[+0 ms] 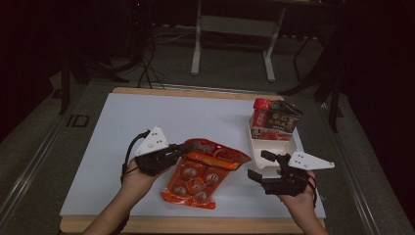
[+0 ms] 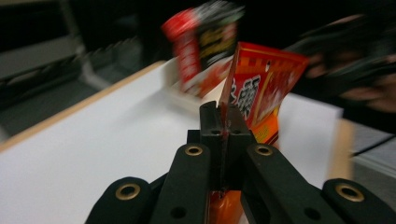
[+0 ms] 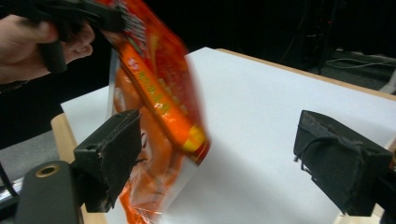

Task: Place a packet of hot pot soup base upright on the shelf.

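So on the table (image 1: 127,117) we've got the snack bag (image 1: 200,174) sitting front and center, lifted off the surface at its top edge, where our left gripper (image 1: 182,148) pinches it from the left. The tray (image 1: 281,145) sits off to the right, farther back, with two packets (image 1: 274,119) standing upright in it side by side. Our right gripper (image 1: 259,166) hangs just in front of the tray, to the right of the bag and apart from it.

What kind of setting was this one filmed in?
Probably a lab or recording studio: a white table for the work, dark curtains around it, loose cables and a metal stand on the floor behind.
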